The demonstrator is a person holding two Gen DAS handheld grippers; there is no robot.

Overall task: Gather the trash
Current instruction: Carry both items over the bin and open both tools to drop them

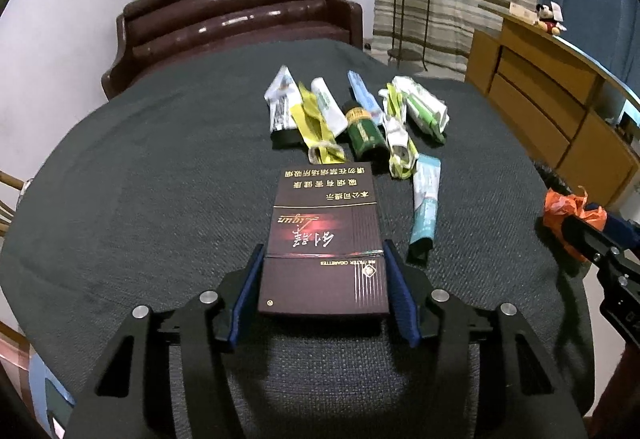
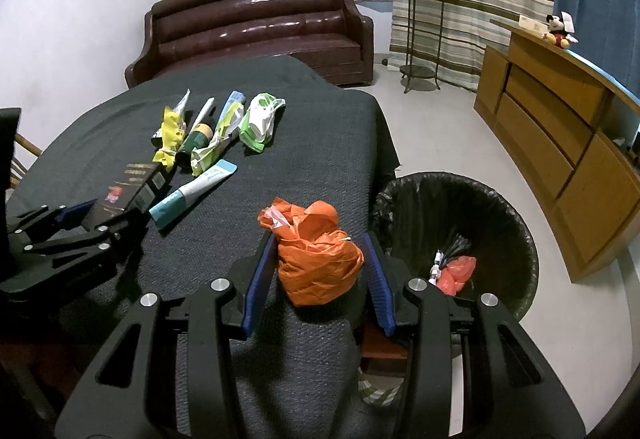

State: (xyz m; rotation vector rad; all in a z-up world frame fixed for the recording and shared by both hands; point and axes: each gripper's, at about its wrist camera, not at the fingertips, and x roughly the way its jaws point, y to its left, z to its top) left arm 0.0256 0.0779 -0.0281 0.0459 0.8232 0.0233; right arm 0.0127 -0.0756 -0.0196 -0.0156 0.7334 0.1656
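The near end of the cigarette pack (image 1: 324, 259) sits between the blue pads (image 1: 402, 299), so its side faces cannot be seen, and in the right wrist view the left gripper (image 2: 94, 217) covers most of it. The orange bag (image 2: 320, 259) hides its own underside and the table edge (image 2: 376, 143) behind it. The bin (image 2: 516, 223) is partly covered by 1 finger (image 2: 380, 279); its contents are too small to name. The right gripper (image 1: 588, 235) is cut by the frame's right edge.

Dark-clothed table (image 2: 320, 143), cigarette pack (image 1: 324, 235), tubes (image 1: 426, 207), wrappers (image 1: 316, 131), orange bag (image 2: 318, 259)
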